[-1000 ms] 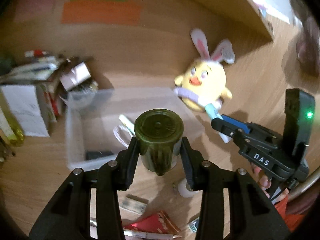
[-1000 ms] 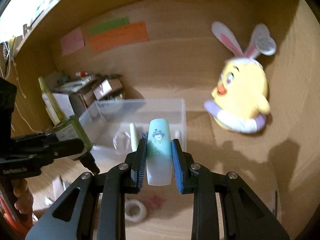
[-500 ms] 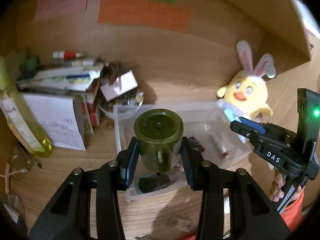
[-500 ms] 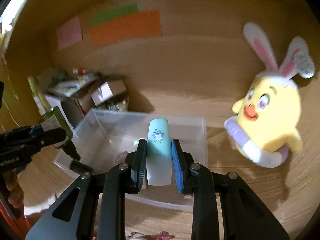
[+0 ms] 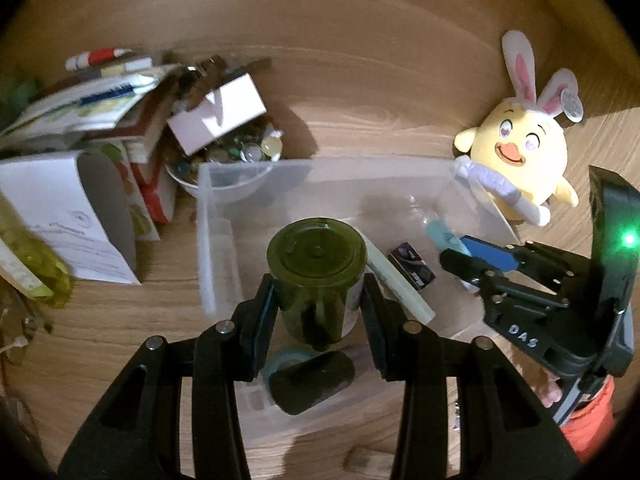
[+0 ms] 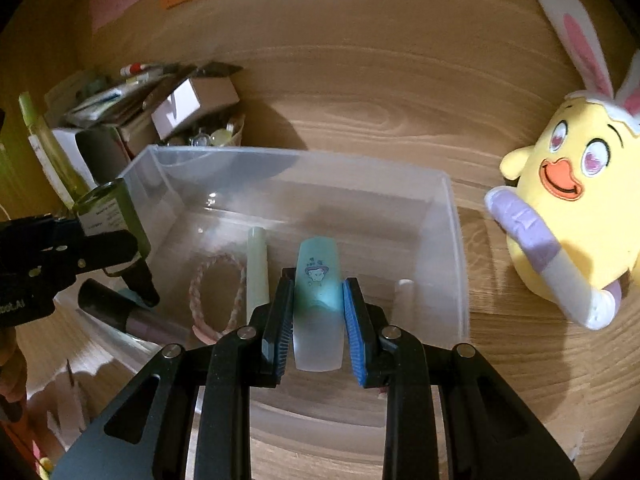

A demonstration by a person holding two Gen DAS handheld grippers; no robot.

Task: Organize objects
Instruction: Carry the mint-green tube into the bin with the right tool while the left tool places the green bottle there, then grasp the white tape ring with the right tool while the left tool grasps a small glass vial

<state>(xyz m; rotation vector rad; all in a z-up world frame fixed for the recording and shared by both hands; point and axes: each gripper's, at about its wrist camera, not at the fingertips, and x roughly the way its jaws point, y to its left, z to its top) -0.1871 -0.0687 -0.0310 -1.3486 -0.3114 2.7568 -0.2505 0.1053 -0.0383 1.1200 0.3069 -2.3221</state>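
Both grippers have come down toward the clear bin (image 6: 448, 216). The green bottle (image 5: 316, 276) between the left fingers now hangs over the bin's floor, and the mint tube (image 6: 318, 292) between the right fingers sits over its inside instead of short of it.

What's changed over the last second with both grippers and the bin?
Both grippers moved forward and down over the clear bin. The left gripper still clamps the green bottle; the right gripper still clamps the mint tube. Nothing released; bin contents unchanged.
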